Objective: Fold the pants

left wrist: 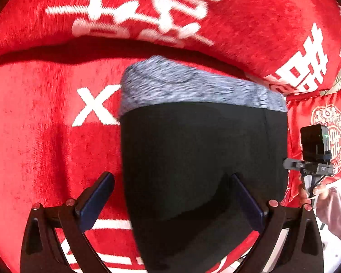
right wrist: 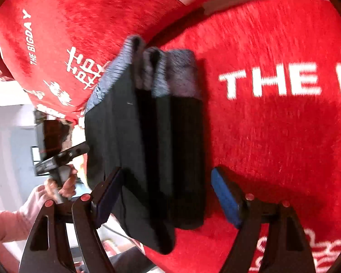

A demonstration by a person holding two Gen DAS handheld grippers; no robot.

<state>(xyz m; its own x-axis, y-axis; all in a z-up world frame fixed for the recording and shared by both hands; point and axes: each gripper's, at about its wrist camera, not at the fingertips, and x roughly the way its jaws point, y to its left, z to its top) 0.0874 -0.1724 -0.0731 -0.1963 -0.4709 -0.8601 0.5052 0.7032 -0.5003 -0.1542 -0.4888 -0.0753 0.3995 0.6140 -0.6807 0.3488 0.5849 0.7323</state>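
Both tongs, left gripper (left wrist: 172, 195) and right gripper (right wrist: 168, 193), gape empty | pants (left wrist: 202, 159) folded small | next we tidy edges

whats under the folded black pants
The folded black pants with a grey waistband lie on a red plush cover with white lettering. What the cover carries directly beneath them is hidden.

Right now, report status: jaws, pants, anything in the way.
Left gripper jaws open, astride the edge of the pants. Right gripper jaws open around the folded stack, no grip. Pants folded on red blanket, against red pillow. Nothing in the way.
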